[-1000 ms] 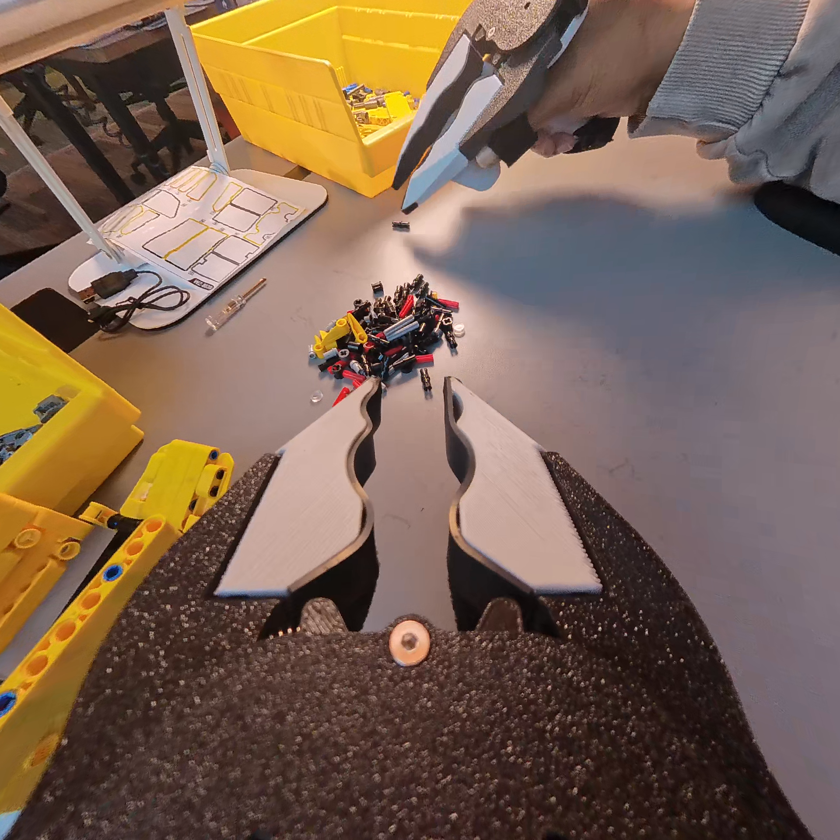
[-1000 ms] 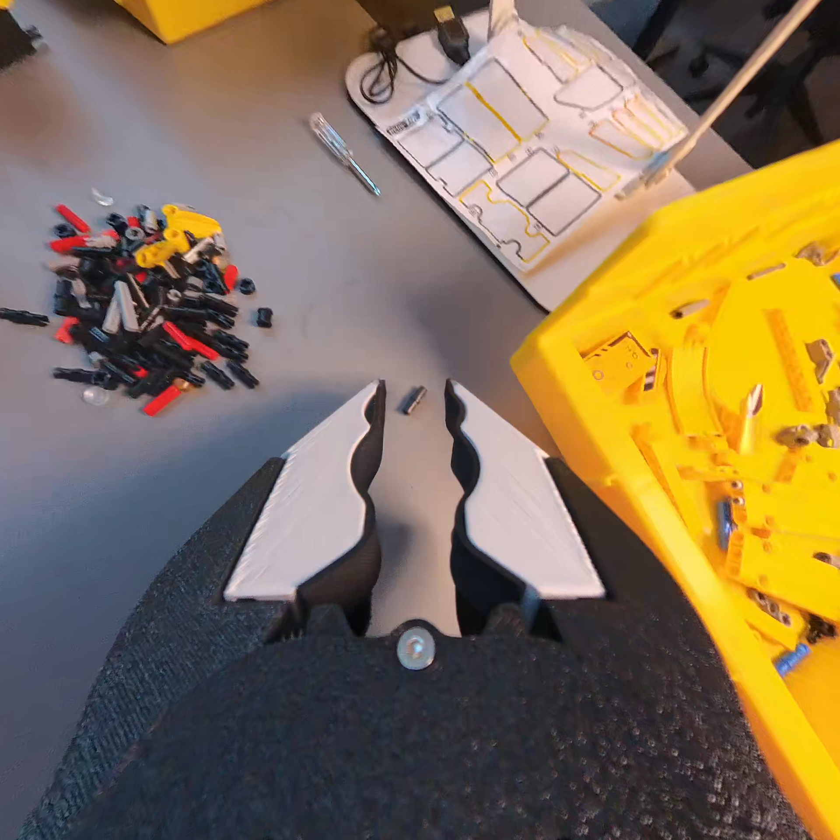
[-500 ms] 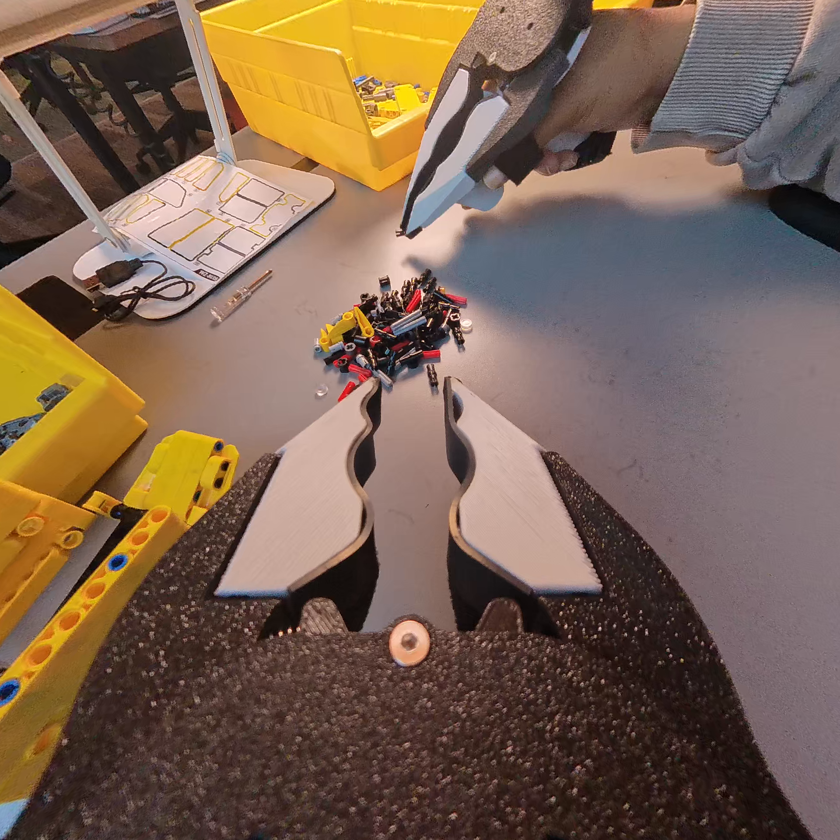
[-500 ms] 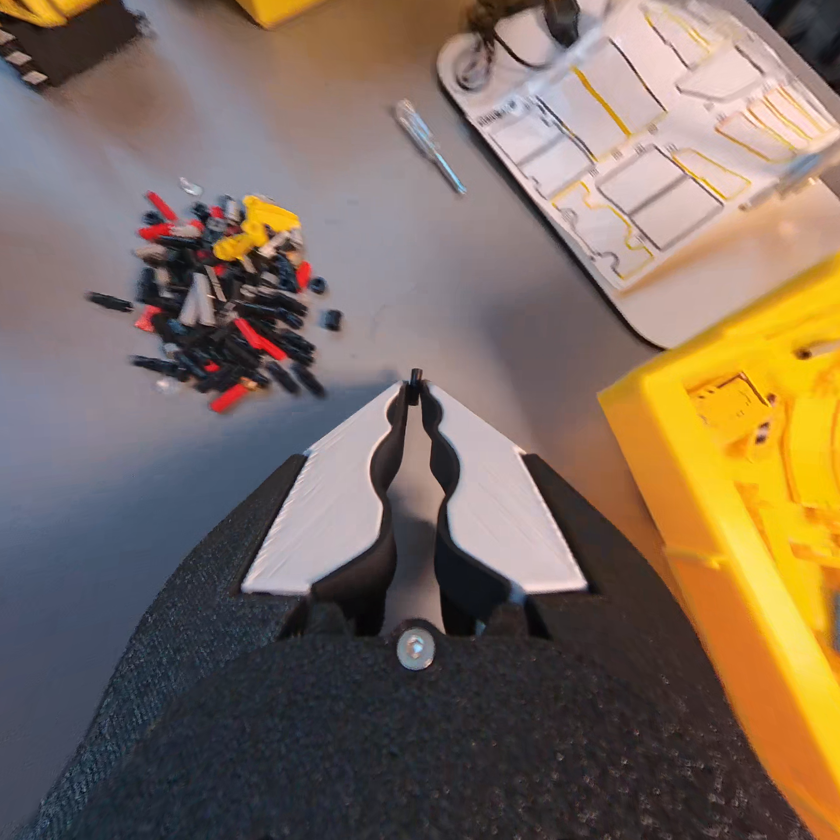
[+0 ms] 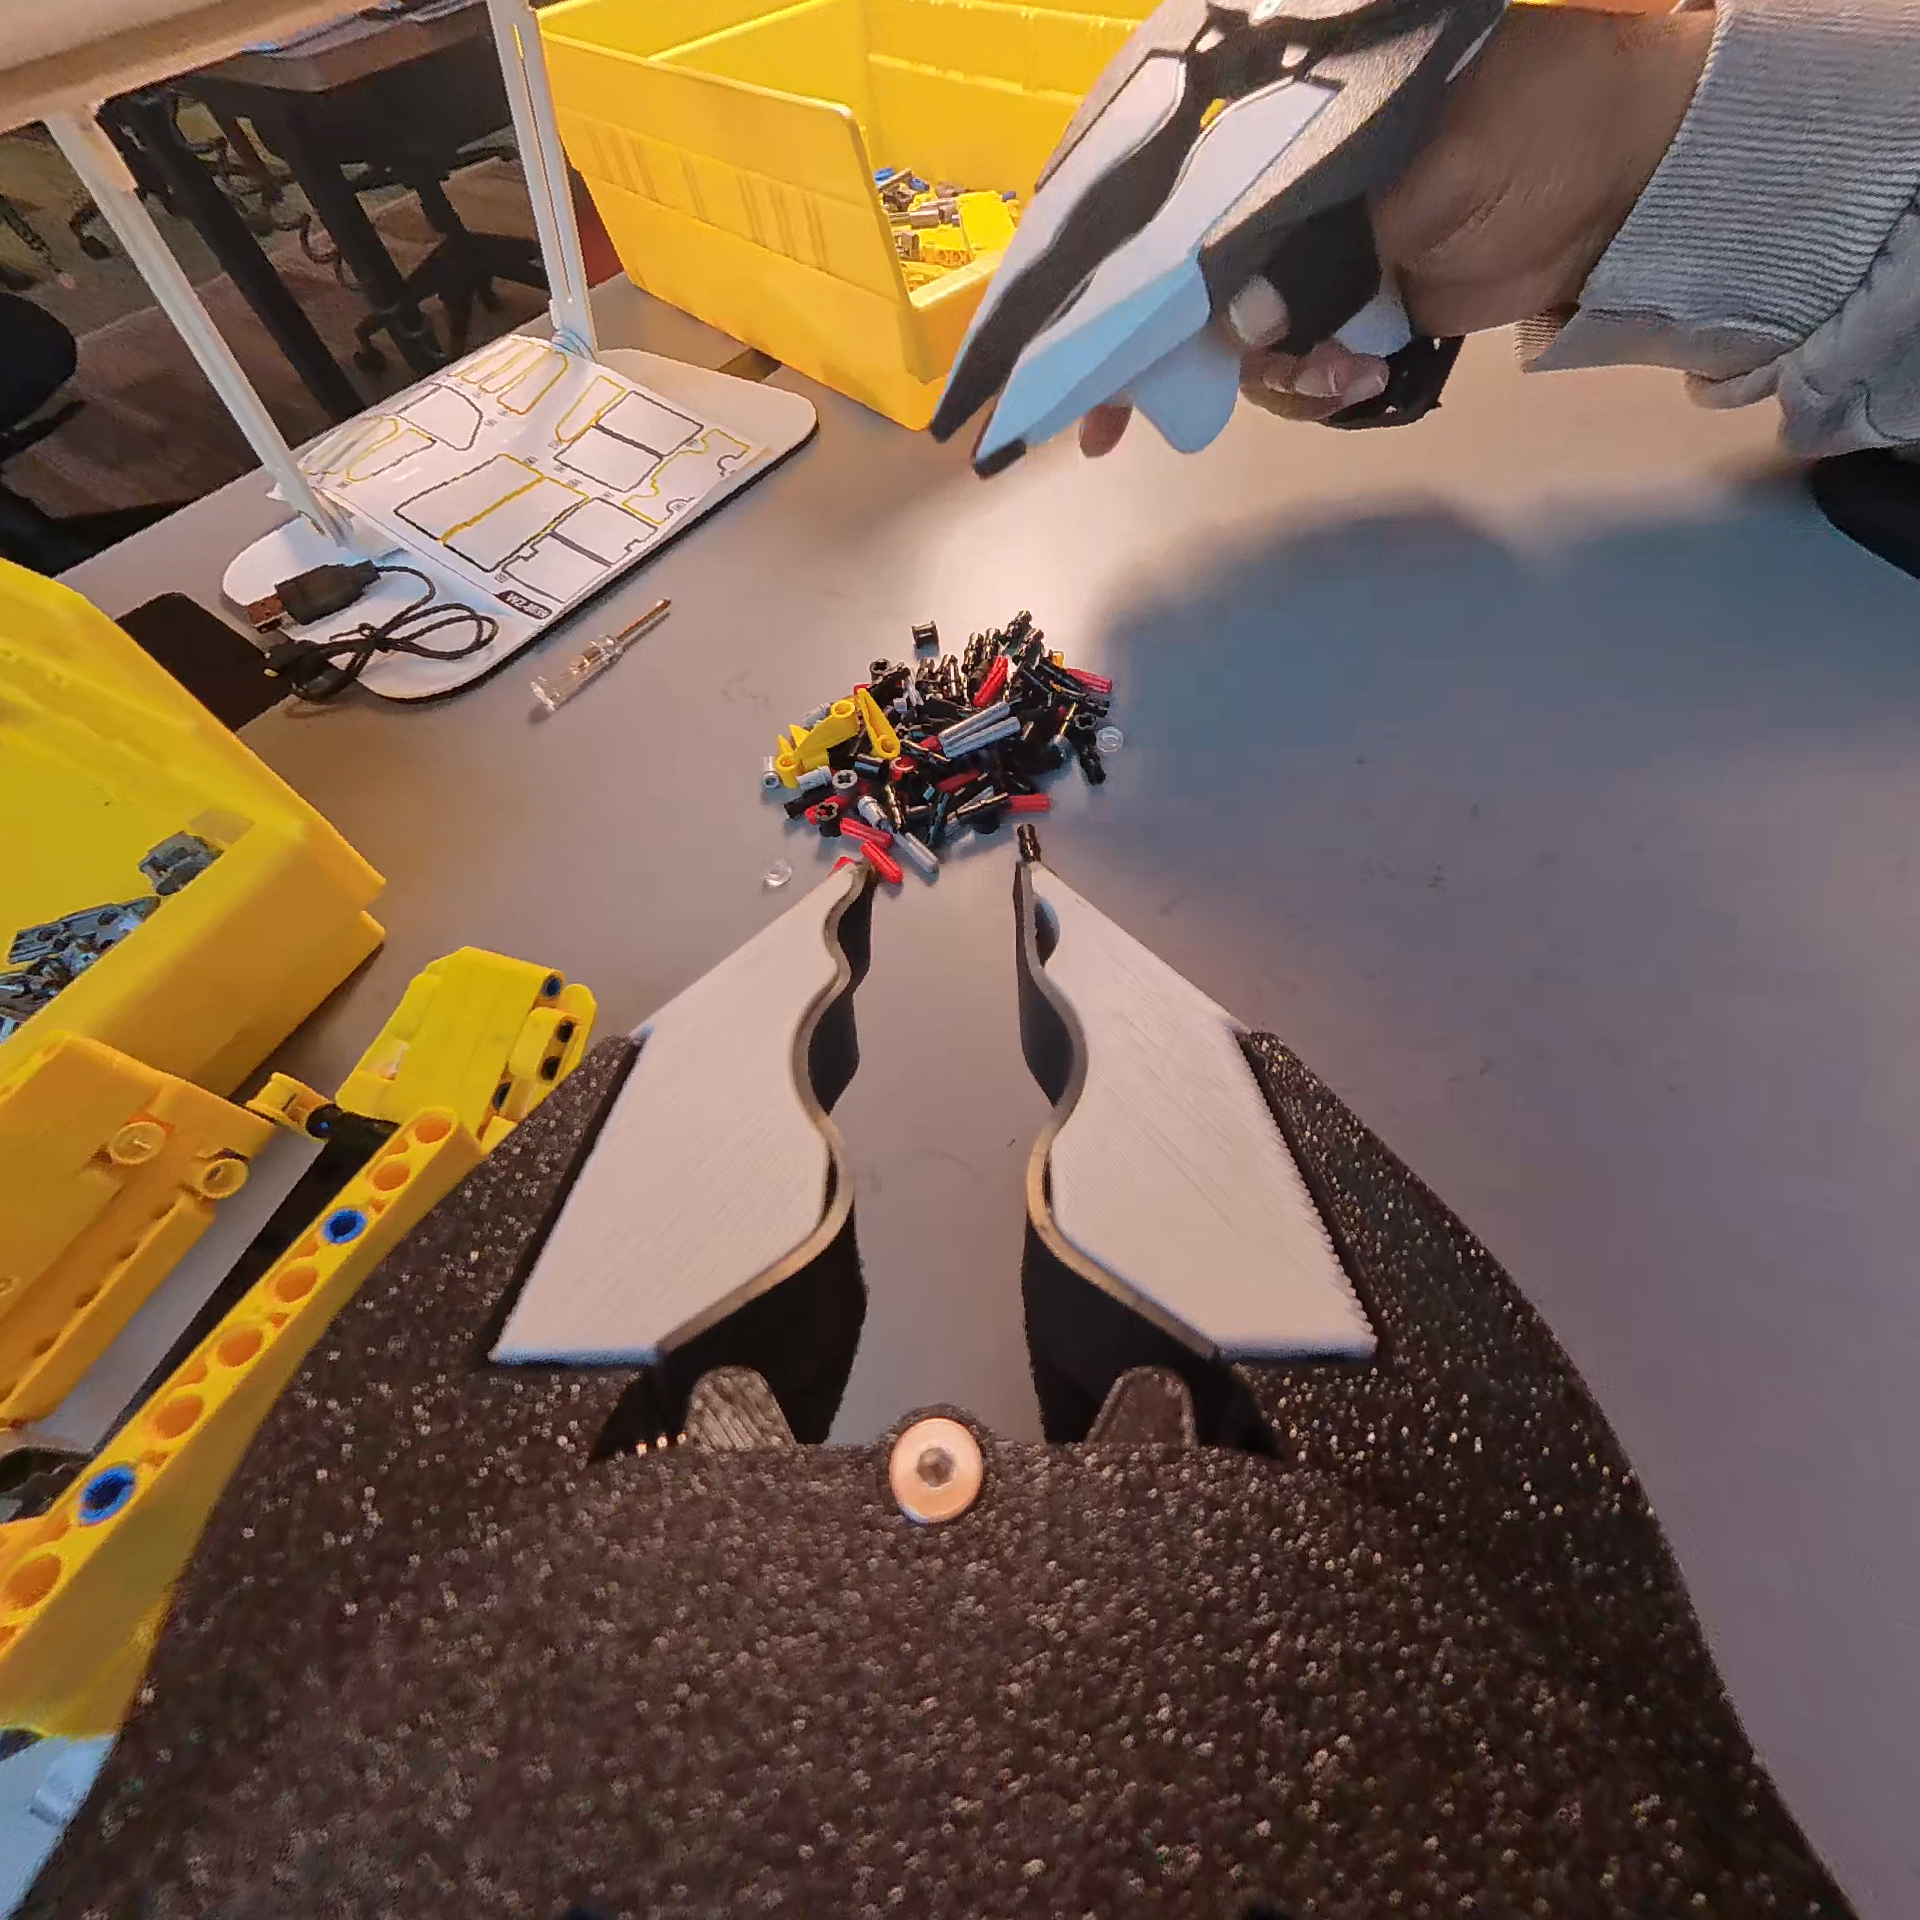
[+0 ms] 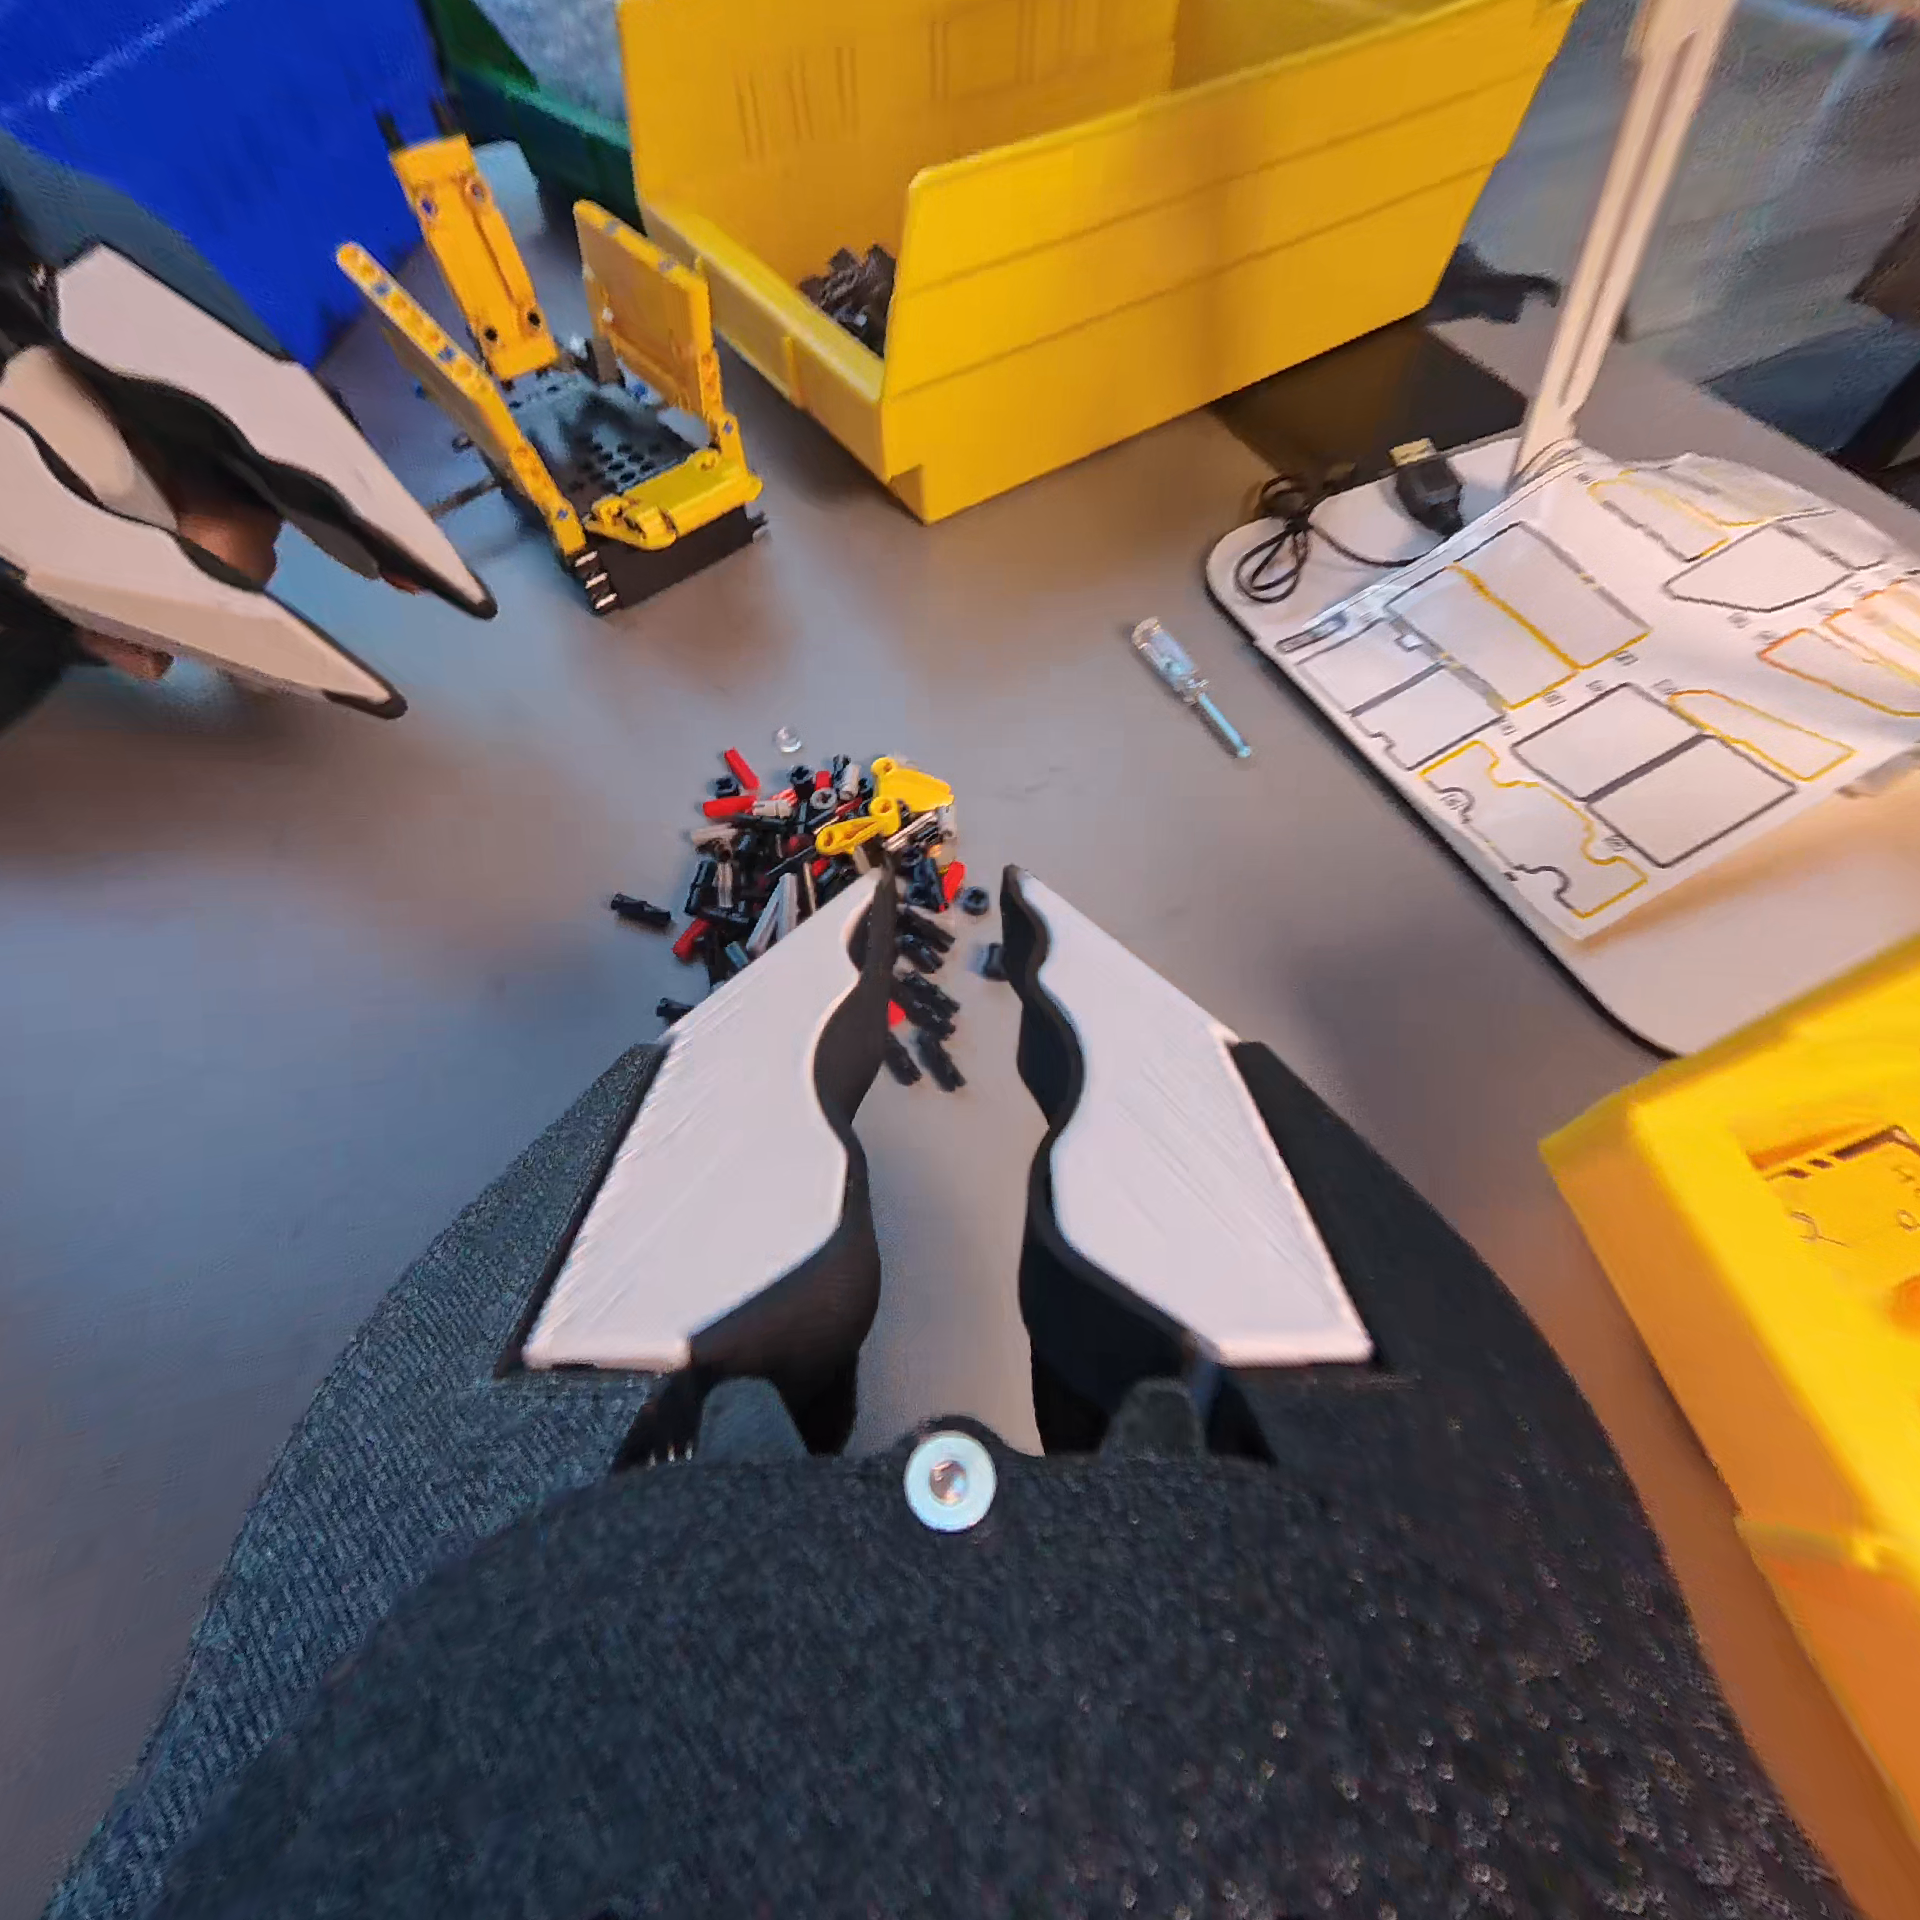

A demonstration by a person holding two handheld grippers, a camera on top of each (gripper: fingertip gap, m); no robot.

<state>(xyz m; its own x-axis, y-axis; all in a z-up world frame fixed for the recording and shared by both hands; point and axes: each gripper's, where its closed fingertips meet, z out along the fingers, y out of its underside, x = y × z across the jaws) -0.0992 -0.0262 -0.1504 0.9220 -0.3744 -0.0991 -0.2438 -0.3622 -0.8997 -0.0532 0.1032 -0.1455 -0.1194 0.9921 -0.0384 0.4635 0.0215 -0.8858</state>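
A pile of small black, red, grey and yellow pins and connectors (image 5: 935, 748) lies on the grey table (image 5: 1455, 935). My left gripper (image 5: 943, 871) is open and empty, low over the table, with its tips at the near edge of the pile. A loose black pin (image 5: 1027, 836) lies just off its right fingertip. My right gripper (image 6: 948, 883) is open and empty, held above the pile (image 6: 821, 842). In the left wrist view the right gripper (image 5: 961, 449) hangs in the air beyond the pile. In the right wrist view the left gripper (image 6: 442, 660) is at the left.
A yellow bin of parts (image 5: 748, 208) stands behind the pile, and another yellow bin (image 5: 156, 831) at the left. A yellow brick-built model (image 5: 208, 1195) is beside it. There are also a small screwdriver (image 5: 597, 655), a white lamp base with a diagram sheet (image 5: 540, 488) and a cable (image 5: 353, 623). Left tips to right tips: about 15 cm. The left tips stand about 8 cm off the loose black pin (image 5: 1027, 836). It is also in sight in the right wrist view (image 6: 663, 925).
My right gripper shut on a small black pin near the yellow bin, lifted, swung toward the pile, and is now open with no pin between its tips. My left gripper has hardly moved.
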